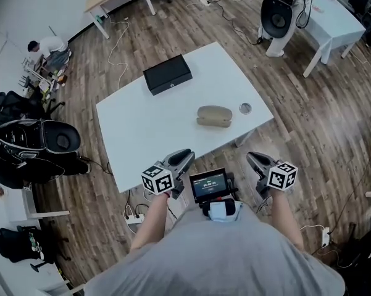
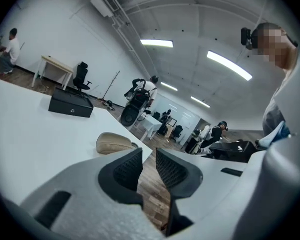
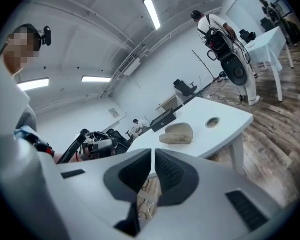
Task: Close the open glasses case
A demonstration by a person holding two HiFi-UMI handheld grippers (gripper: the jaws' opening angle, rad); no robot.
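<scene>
So you've got the big white table [image 1: 136, 134] in front of you, mostly bare. The black box [image 1: 167, 74] sits at the far side, well apart from what you're after, so it shouldn't get in your way.

The glasses case [image 1: 214, 116] lies toward the right half of the table, nearer your edge. It's a tan clamshell and the lid looks only a little ajar, though I can't tell how far. My guess is it's light, stiff-shelled and a bit slick, so it'll probably skate if you just shove the lid. I'd pin the bottom half with one gripper and press down on the top of the lid near its free edge with the other.

Both grippers are off the table, pulled in by your body. The left gripper [image 1: 184, 158] has a narrow gap between its jaws and nothing in it. The right gripper [image 1: 254, 160] has its jaws practically together, empty too.

A small round cable hole [image 1: 245, 108] sits just right of the case, so don't push the case that way.
</scene>
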